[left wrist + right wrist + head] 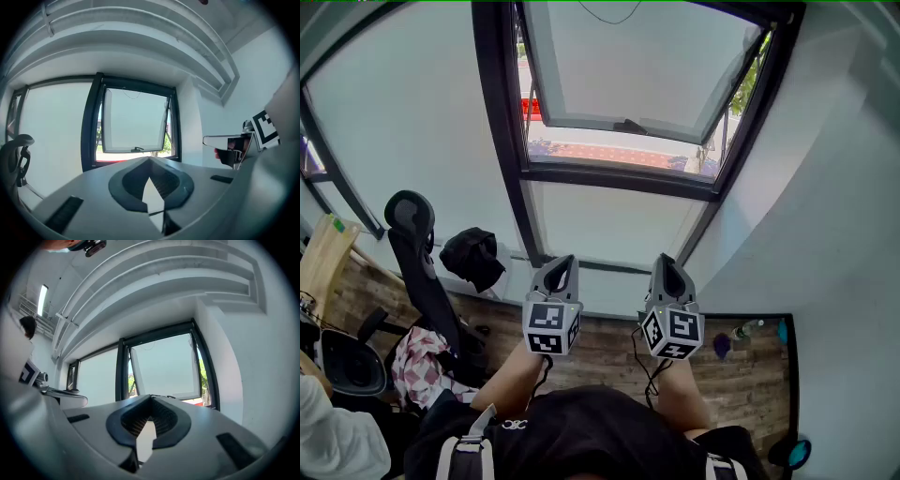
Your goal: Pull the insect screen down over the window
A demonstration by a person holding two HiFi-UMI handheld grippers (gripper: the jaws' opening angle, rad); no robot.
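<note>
The dark-framed window (619, 178) fills the wall ahead, and its sash (628, 66) is tipped open outward, with trees and a red strip outside below it. No screen covers the opening; a thin cord (609, 16) hangs at its top edge. My left gripper (565, 262) and right gripper (667, 261) are side by side below the window, well short of it, and both are shut with nothing in them. The left gripper view has its closed jaws (149, 160) facing the sash (136, 122). The right gripper view shows the same (151, 398), with the window (164, 366) ahead.
A black office chair (417, 262) stands at the left, with a black bag (473, 255) on the sill and a checked cloth (417, 361) beside it. A white wall (825, 234) closes the right side. A bottle (748, 328) lies on the wooden floor. A person's sleeve (328, 436) is at the lower left.
</note>
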